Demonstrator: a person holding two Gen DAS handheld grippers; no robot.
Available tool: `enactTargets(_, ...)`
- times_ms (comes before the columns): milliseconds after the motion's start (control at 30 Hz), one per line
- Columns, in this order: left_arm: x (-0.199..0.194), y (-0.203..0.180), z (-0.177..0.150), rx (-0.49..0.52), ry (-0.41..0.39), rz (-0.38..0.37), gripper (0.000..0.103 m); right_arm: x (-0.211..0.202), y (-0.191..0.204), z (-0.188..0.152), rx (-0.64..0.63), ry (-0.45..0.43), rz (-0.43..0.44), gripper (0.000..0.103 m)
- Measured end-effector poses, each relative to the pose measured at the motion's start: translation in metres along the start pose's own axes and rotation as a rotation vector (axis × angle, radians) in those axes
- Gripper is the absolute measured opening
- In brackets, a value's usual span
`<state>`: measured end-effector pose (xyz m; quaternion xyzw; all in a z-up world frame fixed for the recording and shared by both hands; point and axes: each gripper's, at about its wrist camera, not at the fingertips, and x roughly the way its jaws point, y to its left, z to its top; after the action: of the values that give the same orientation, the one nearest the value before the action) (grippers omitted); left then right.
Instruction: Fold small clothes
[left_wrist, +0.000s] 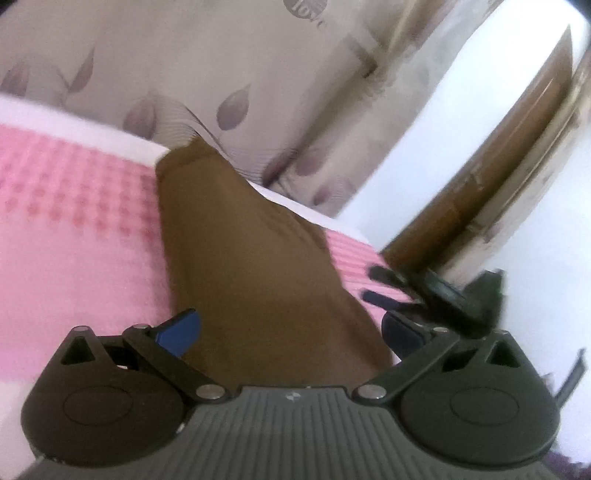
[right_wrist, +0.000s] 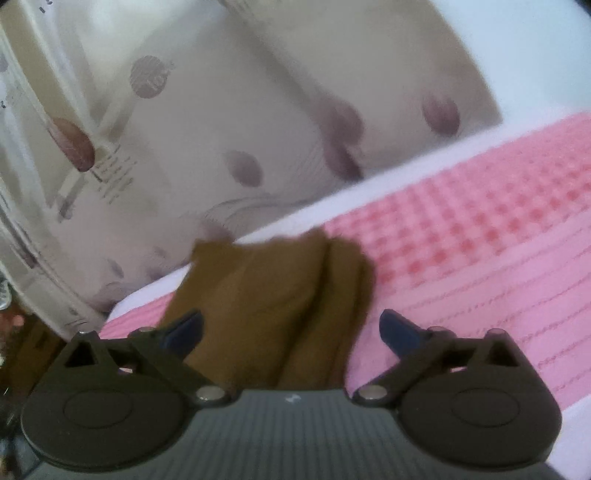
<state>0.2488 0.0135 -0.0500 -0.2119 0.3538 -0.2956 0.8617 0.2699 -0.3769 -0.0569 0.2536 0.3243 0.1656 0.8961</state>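
A small brown garment (left_wrist: 243, 251) lies on the pink bedspread (left_wrist: 74, 221), stretched away from me towards the far edge. My left gripper (left_wrist: 291, 332) is open, its blue fingertips (left_wrist: 181, 332) on either side of the garment's near end. The right gripper's two fingers show at the right edge of the left wrist view (left_wrist: 391, 288), spread apart. In the right wrist view the same garment (right_wrist: 280, 295) lies bunched with a fold down its middle. My right gripper (right_wrist: 291, 328) is open around its near end.
A white band of sheet (right_wrist: 369, 192) borders the pink bedspread (right_wrist: 480, 240). A pale curtain with purple leaf prints (left_wrist: 221, 92) hangs just behind the bed. A wooden door frame (left_wrist: 498, 177) and white wall stand at the right.
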Motion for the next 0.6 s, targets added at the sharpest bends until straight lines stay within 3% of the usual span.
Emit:
enactTargets(67,0.022,0.01,0.015,0.007,0.055,0.036,0.103,0.004,0.002,-0.003,-0.014,0.031,-0.001,0.102)
enactTargets(167,0.05,0.026,0.029,-0.008,0.108,0.05,0.103,0.019,0.008,-0.009,-0.026,0.109,0.066,0.102)
enactTargets(300,0.083,0.033,0.043,0.002,0.137,0.062,0.102,0.045,0.014,-0.017,-0.107,0.147,0.049,0.102)
enactTargets(333,0.09,0.035,0.043,0.011,0.15,0.07,0.097,0.052,0.008,-0.018,-0.092,0.14,0.051,0.097)
enactTargets(400,0.105,0.032,0.042,0.064,0.183,0.119,0.083,0.055,0.005,-0.014,-0.084,0.127,0.062,0.068)
enactTargets(433,0.109,0.028,0.04,0.105,0.177,0.144,0.081,0.056,0.004,-0.014,-0.08,0.131,0.056,0.058)
enactTargets(600,0.11,0.015,0.036,0.141,0.161,0.21,0.068,0.055,0.011,-0.018,-0.117,0.114,0.038,0.05)
